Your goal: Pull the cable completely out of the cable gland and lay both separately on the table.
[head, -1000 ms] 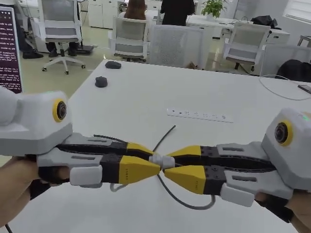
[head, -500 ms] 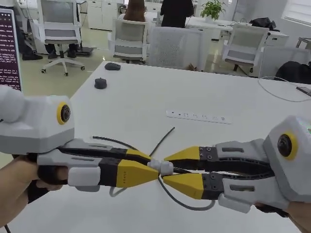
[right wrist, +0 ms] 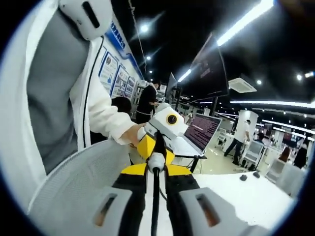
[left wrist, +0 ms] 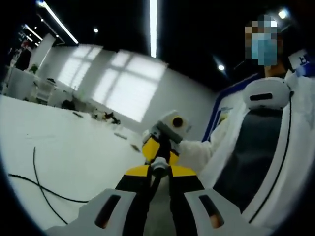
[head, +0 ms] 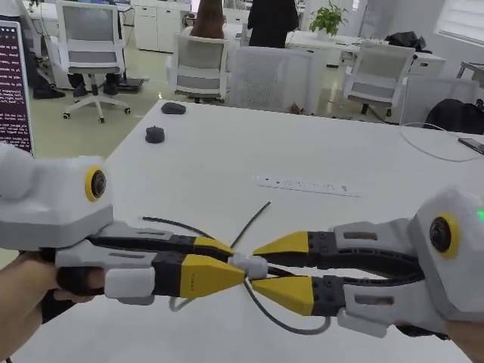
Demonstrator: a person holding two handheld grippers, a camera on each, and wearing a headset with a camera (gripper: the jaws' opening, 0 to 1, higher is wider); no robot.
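Note:
Both grippers hang tip to tip over the white table (head: 378, 162). The left gripper (head: 237, 262) comes in from the left, shut on the pale grey cable gland (head: 250, 265), which also sits between its yellow tips in the left gripper view (left wrist: 159, 166). The right gripper (head: 252, 268) faces it from the right, shut on the black cable (right wrist: 155, 196) that runs up between its jaws into the gland (right wrist: 156, 161). The rest of the cable (head: 255, 217) lies loose on the table behind the tips and loops below them. Each gripper view shows the other gripper straight ahead.
A white power strip (head: 302, 184) lies on the table beyond the grippers. Two dark mice (head: 155, 134) (head: 173, 108) rest near the far left edge. Office chairs (head: 198, 66) stand behind the table, and a screen (head: 13, 83) stands at the left.
Both grippers have stayed tip to tip and sit slightly lower in the picture. The right gripper's jaws look a little wider apart around the cable. The gland stays in the left gripper.

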